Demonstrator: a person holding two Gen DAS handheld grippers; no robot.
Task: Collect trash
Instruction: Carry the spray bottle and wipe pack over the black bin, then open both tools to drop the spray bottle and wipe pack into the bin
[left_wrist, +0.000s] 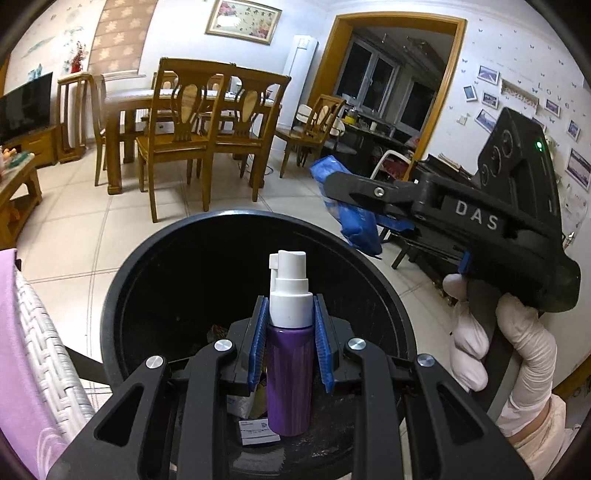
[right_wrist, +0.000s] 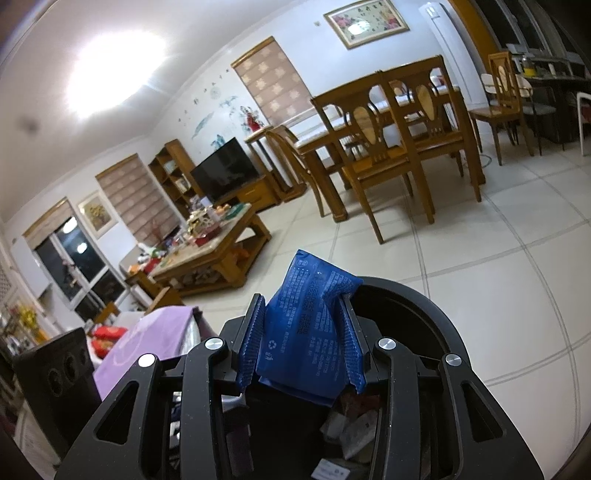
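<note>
My left gripper is shut on a purple spray bottle with a white pump top, held upright over the open black trash bin. My right gripper is shut on a crumpled blue plastic packet and holds it above the same bin. In the left wrist view the right gripper comes in from the right, held by a white-gloved hand, with the blue packet in its tip. Paper scraps lie in the bin's bottom.
A white wicker seat with a purple cloth stands left of the bin. A wooden dining table with chairs is across the tiled floor. A cluttered coffee table and a TV stand further off.
</note>
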